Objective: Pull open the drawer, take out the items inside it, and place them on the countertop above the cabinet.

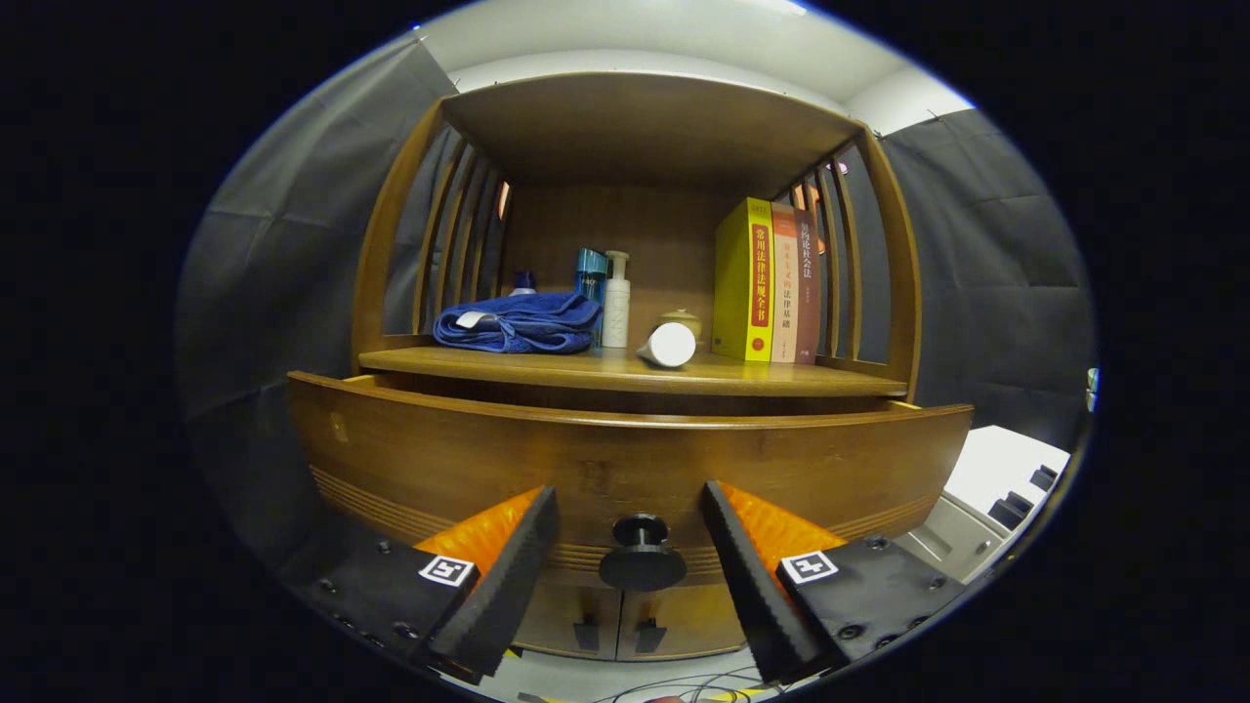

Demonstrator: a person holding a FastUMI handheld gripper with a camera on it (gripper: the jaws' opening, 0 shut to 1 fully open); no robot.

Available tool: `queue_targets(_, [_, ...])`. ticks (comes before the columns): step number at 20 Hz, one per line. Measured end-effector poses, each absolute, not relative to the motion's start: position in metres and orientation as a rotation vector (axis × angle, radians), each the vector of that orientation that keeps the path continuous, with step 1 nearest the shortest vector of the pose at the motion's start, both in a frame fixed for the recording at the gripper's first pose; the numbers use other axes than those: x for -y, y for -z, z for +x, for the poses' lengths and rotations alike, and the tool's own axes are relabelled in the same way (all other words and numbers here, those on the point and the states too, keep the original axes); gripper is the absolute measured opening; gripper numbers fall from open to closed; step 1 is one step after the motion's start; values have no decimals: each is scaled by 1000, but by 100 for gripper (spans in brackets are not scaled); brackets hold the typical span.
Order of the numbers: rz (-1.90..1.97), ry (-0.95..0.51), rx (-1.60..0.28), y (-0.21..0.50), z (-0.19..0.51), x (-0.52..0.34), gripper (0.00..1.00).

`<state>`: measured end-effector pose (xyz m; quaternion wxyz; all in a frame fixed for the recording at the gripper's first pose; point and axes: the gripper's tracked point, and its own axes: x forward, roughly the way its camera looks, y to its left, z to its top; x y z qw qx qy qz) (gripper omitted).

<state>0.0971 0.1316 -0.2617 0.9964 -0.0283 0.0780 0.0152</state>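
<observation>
My gripper: fingers spread, straddling the drawer knob, neither pressing it, lined up for a pull or just released. Drawer: front stands proud of the cabinet, slightly out; contents hidden. Bench beyond: folded blue towel, bottles, white jar on its side, books upright.

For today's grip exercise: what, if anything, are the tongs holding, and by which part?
Nothing is held. The tongs stand open, their fingers either side of the drawer knob, apart from it.
</observation>
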Motion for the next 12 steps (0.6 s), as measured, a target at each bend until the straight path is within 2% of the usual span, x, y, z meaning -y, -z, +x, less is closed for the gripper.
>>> queue_targets(7, [-64, -22, -172, 264, 152, -134, 98])
queue_targets(12, [-88, -27, -154, 268, 162, -136, 98])
